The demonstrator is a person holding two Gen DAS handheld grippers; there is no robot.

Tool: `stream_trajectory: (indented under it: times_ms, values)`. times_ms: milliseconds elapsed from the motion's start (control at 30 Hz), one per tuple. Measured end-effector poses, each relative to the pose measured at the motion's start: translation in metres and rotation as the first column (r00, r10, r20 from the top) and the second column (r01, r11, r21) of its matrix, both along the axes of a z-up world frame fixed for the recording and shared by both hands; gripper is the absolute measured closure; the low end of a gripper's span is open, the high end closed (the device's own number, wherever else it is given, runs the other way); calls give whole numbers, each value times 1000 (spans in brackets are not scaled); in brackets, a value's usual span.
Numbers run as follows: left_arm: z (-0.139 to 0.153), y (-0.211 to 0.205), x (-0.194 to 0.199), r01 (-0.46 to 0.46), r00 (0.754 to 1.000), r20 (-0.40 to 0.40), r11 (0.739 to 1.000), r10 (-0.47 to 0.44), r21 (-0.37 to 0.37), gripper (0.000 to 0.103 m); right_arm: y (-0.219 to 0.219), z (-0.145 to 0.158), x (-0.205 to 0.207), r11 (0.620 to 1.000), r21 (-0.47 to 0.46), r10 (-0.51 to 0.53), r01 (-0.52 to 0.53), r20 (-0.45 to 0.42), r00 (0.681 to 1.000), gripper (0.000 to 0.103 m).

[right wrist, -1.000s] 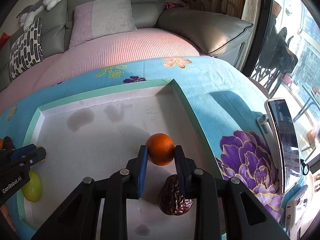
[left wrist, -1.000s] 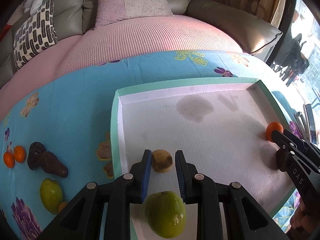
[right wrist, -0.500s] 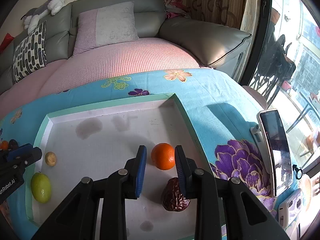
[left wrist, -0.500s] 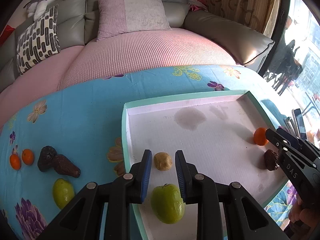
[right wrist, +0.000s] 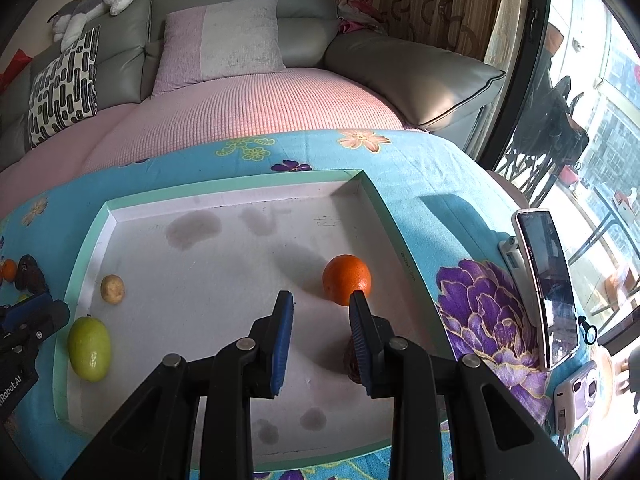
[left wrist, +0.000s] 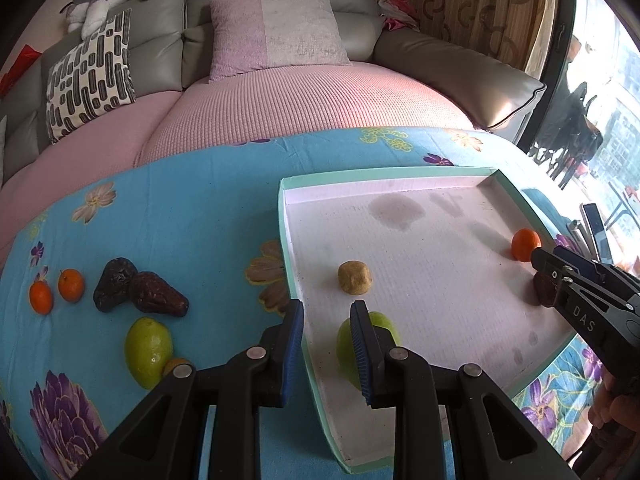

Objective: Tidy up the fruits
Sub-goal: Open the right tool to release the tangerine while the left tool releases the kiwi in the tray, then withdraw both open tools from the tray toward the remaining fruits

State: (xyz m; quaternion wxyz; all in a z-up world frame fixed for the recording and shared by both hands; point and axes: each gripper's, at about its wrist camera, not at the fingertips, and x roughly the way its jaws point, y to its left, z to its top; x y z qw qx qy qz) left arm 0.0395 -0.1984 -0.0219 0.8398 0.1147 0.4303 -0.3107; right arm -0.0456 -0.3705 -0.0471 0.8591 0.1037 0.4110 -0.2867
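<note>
Left hand-held gripper (left wrist: pixel 326 334): held wide, empty.
Right hand-held gripper (right wrist: pixel 320 320): held wide, empty.
Orange (right wrist: pixel 347 279): ahead of right fingertip; judged firm, rollable; gripped across middle.

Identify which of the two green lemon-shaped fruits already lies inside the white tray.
The green lemon-shaped fruit behind the left claw lies in the white tray; the other rests on the blue cloth.

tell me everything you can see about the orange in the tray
The orange is round, bright orange, with a finely dimpled, slightly glossy peel. It sits on the white floor of the tray, near the right wall, casting a soft shadow to its left. Nothing grips it: the right claw is open, just in front of it. A dark brown wrinkled fruit lies closer to the camera, largely hidden behind a claw finger. In the left wrist view the orange shows at the tray's far right side.
</note>
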Motion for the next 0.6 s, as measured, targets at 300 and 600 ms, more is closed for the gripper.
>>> stream_trajectory:
  times_ms: [300, 600]
  values:
    - [-6, 4, -1, -5, 1000, -5, 1000, 5, -19, 76, 7, 0, 1, 1000, -13, -9, 8, -16, 1000, 73]
    - [-3, 10, -1, -17, 1000, 1, 999, 17, -28, 76, 14, 0, 2, 1000, -18, 3, -3, -17, 1000, 73]
